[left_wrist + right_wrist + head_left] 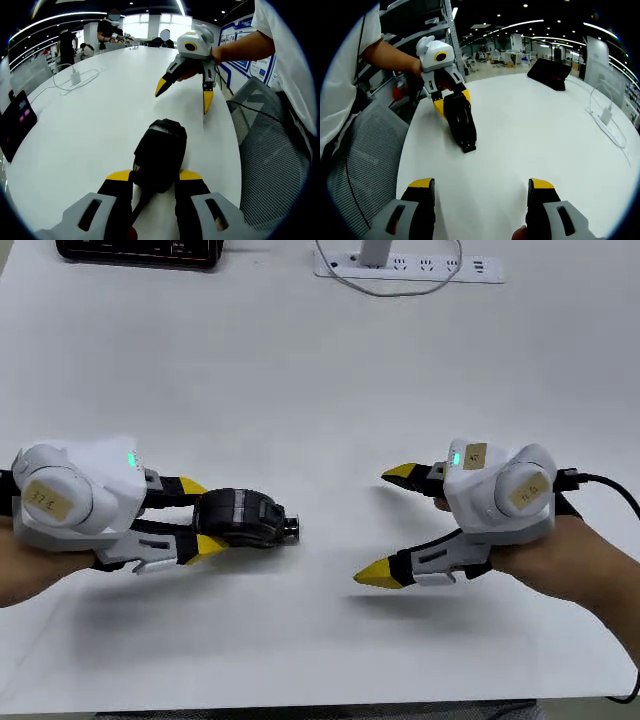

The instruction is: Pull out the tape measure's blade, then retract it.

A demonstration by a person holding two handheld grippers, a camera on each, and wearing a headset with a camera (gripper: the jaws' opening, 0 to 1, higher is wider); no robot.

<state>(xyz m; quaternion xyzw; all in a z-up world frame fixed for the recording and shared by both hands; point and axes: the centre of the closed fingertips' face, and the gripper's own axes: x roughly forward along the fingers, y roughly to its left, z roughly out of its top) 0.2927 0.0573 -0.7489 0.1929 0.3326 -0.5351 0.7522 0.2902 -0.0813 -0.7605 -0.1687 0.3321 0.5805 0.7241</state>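
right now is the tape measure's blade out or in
In: no blade extends from the tape measure, just a small tip at its front. The left hand-held gripper clamps its case.

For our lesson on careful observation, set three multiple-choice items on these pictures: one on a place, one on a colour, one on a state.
1. Where is the tape measure? A in a drawer; B between the jaws of the left gripper; C on a chair.
2. What colour are the gripper fingertips? A yellow; B green; C red.
3. How is the right gripper? A shut on tape; B open, empty; C shut on cable.
Answers: B, jaws flank it; A, tips show yellow; B, jaws spread above the table.
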